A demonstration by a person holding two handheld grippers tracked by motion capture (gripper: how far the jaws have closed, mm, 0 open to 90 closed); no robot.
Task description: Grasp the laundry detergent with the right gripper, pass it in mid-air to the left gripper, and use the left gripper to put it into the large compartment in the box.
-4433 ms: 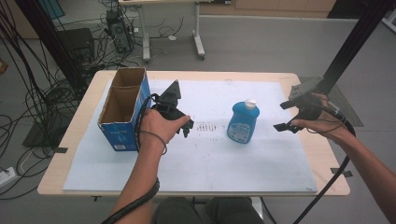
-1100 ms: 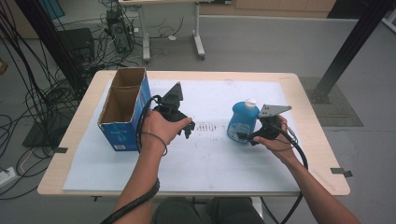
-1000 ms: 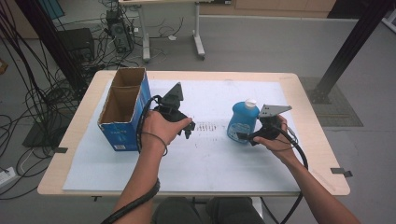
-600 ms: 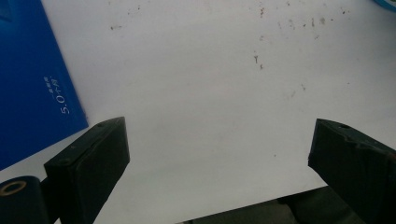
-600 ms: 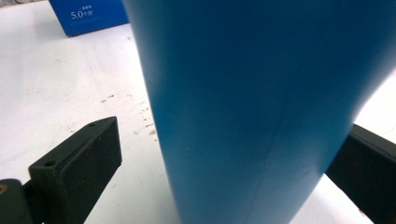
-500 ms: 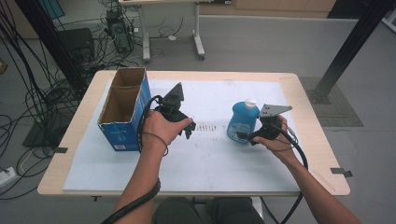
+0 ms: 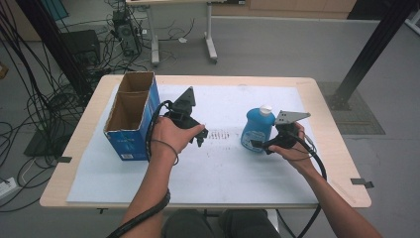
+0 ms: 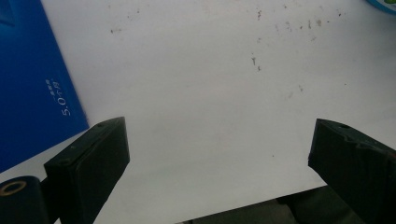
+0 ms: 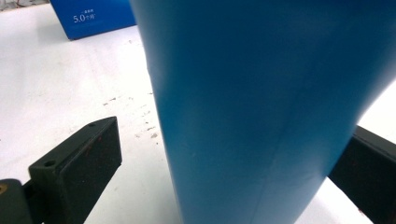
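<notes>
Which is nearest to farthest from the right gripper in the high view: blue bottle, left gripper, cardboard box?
1. Blue bottle: between the open jaws of the right gripper, right of centre on the mat.
2. Left gripper: mid-table, to the bottle's left.
3. Cardboard box: far left of the table, beyond the left gripper.

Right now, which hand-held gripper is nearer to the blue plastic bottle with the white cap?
Right. The right hand-held gripper has its jaws around the blue plastic bottle; the left hand-held gripper is apart, beside the box.
</notes>
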